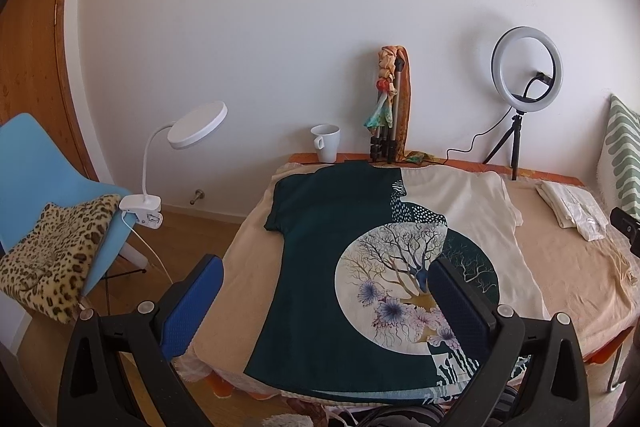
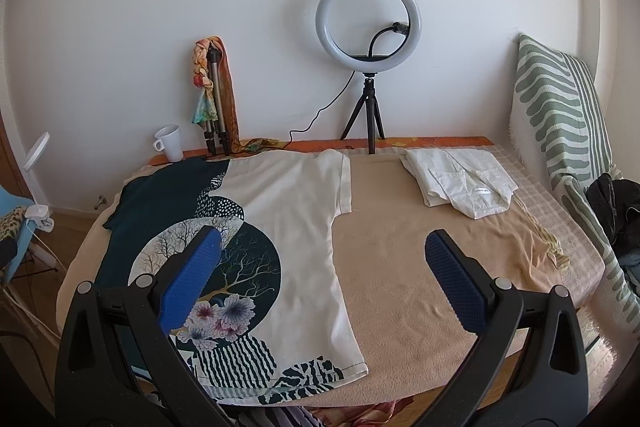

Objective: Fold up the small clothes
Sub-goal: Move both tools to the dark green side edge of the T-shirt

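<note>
On the counter [image 2: 400, 287] the T-shirt [image 2: 288, 211] lies flat, collar away from us, hem nearest, below both our grippers, left [image 1: 326, 301] and right [image 2: 322, 275], fingers spread wide, holding nothing.

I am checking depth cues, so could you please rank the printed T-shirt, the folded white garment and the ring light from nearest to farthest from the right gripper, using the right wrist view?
1. Printed T-shirt: under the right gripper, to the left.
2. Folded white garment: farther back, right.
3. Ring light: by the back wall.
</note>
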The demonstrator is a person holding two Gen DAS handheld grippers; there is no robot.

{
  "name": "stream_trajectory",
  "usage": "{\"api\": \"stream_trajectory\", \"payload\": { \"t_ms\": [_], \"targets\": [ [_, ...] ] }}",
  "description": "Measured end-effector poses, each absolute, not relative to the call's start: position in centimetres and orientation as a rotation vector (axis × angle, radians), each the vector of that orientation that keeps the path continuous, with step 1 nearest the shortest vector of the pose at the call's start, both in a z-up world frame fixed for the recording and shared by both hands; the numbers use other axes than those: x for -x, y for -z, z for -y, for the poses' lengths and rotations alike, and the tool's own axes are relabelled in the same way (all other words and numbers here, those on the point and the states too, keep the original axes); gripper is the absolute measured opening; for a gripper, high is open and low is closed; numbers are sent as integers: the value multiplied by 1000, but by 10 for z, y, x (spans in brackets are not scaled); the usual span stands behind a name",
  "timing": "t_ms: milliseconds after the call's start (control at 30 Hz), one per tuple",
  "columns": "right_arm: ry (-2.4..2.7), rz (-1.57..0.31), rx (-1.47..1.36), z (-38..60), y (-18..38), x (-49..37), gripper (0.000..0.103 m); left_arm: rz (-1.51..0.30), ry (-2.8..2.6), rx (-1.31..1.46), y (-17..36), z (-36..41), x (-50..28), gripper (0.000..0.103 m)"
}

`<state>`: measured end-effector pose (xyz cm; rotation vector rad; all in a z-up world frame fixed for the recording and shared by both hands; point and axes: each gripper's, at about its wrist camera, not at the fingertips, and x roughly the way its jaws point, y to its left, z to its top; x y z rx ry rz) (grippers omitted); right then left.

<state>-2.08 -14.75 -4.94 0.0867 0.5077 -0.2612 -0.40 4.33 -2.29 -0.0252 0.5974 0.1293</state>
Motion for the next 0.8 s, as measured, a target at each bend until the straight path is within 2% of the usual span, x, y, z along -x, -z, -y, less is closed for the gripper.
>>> {"api": "stream_trajectory", "payload": {
  "t_ms": [467, 633, 800],
  "targets": [
    [86, -521, -102, 115, 51, -45, 103, -702, -176, 90, 80, -116, 5, 97],
    [-37, -505, -96, 88, 53, -84, 103, -770, -194, 109, 108, -137, 5, 96],
    [-133, -570, -54, 53, 58, -129, 103, -870, -176, 202, 143, -159, -1, 96]
  ]
}}
